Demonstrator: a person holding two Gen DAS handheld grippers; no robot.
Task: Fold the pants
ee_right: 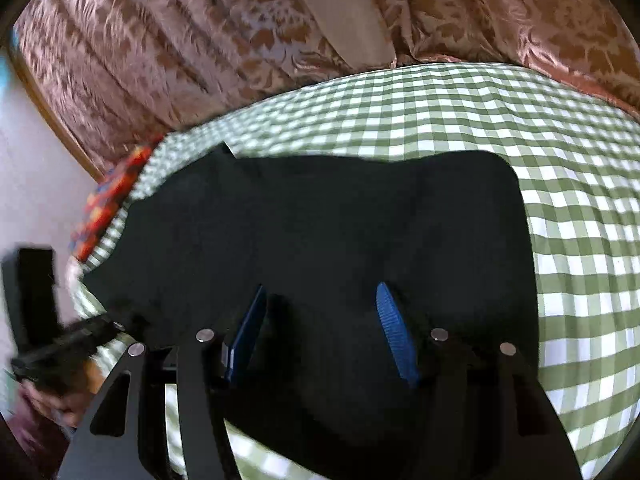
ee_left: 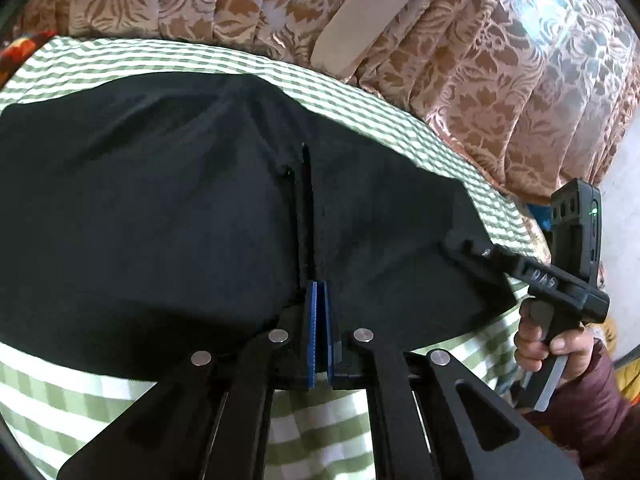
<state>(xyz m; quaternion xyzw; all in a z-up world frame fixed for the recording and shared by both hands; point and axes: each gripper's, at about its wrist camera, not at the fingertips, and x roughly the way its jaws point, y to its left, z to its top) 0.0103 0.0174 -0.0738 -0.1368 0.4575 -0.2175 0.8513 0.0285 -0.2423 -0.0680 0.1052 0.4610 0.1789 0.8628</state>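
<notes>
Black pants (ee_left: 160, 208) lie folded in a wide block on a green-and-white checked cloth (ee_left: 80, 392). In the left wrist view my left gripper (ee_left: 318, 292) has its blue pads pressed together at the pants' near edge, with a ridge of black cloth running away from the tips. My right gripper (ee_left: 452, 248) shows at the right, its tips on the pants' right edge. In the right wrist view the pants (ee_right: 320, 232) fill the middle; my right gripper (ee_right: 324, 296) has its blue pads spread wide over the cloth, holding nothing. The left gripper (ee_right: 100, 324) is blurred at the left.
A brown floral curtain (ee_left: 460, 80) hangs behind the checked surface. A red patterned fabric (ee_right: 116, 196) lies at the surface's far left corner. A pale wall (ee_right: 32, 184) is at the left. The person's hand (ee_left: 552, 340) grips the right gripper's handle.
</notes>
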